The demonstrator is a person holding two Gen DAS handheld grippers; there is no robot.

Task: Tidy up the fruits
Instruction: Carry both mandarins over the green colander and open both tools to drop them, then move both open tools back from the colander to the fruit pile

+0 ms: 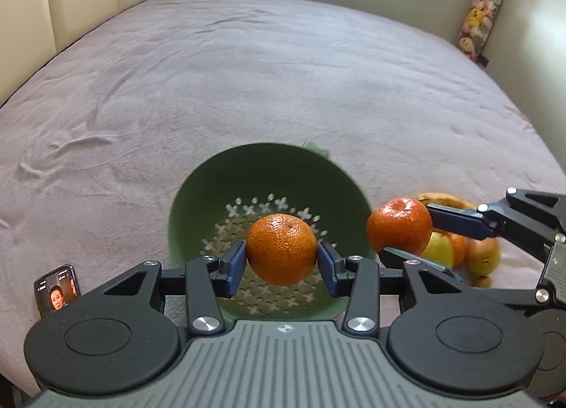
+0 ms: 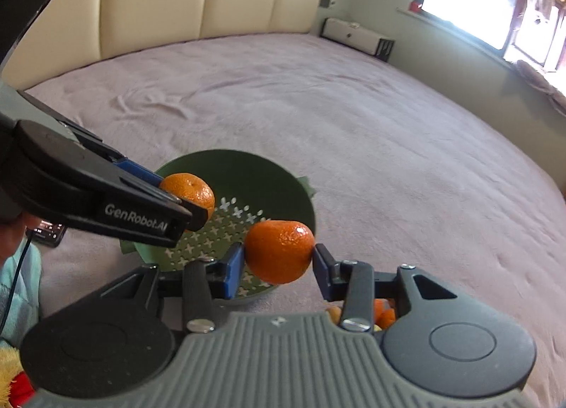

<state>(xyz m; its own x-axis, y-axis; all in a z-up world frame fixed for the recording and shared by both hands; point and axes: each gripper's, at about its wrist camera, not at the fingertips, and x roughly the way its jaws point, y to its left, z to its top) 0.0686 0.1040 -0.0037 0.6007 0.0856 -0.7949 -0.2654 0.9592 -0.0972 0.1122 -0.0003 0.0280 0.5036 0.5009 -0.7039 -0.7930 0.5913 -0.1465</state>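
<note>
My left gripper is shut on an orange mandarin, held over the green colander on the bed. My right gripper is shut on a second mandarin, held above the colander's near right rim. In the left wrist view the right gripper comes in from the right with its mandarin beside the colander's rim. In the right wrist view the left gripper reaches in from the left with its mandarin over the colander. The colander's perforated bottom holds nothing that I can see.
A pile of fruit with a banana lies on the pink bedspread right of the colander. A phone lies to the colander's left. A cream headboard and a white nightstand stand at the bed's far side.
</note>
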